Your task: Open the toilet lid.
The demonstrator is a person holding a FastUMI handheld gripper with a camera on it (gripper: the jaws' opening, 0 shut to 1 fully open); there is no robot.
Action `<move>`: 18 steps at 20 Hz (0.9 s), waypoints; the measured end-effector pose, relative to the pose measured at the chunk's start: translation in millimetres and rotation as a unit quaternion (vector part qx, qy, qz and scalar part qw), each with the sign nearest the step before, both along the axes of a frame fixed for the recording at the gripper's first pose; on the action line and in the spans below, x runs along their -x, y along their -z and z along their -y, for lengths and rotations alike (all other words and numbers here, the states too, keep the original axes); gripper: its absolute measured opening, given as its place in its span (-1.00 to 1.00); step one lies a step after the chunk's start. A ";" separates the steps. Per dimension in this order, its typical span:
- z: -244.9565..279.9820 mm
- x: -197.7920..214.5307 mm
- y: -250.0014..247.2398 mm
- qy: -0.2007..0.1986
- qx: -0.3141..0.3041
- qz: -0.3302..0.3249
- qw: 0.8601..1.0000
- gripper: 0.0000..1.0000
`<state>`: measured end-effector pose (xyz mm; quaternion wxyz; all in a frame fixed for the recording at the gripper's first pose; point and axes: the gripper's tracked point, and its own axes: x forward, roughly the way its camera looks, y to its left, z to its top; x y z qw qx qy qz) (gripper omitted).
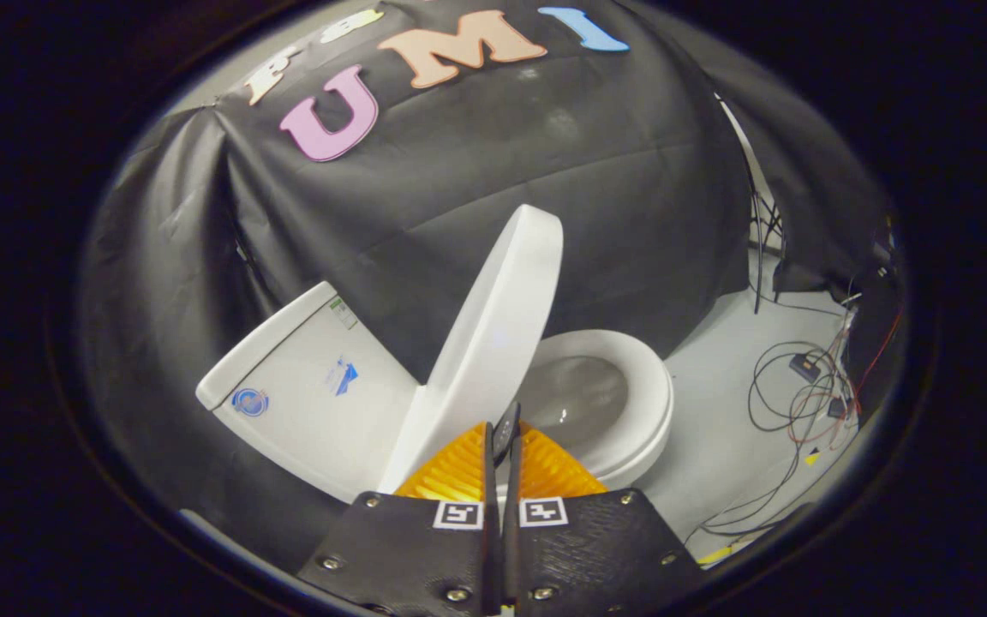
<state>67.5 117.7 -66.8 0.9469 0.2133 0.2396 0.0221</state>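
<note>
Gripper view: gripper (504, 428) fingers nearly closed, pinching the lower edge of the toilet lid (493, 334). Lid stands raised just ahead, tilted toward the tank (305, 386), bowl (622, 403) exposed beyond.

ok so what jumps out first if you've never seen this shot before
The white toilet lid first: it stands raised just ahead of the tongs, whose fingers are nearly closed together with its lower edge at their tips. Beyond it lie the open seat and bowl, the tank on the lid's other side, and loose cables on the floor past the bowl.
</note>
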 end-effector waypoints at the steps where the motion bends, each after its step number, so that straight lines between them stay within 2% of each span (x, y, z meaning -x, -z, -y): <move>1: -1.1 0.0 -1.5 0.000 0.002 0.002 1.000 -0.98; 18: -25.8 0.0 -27.3 -0.015 0.059 0.040 0.997 -0.97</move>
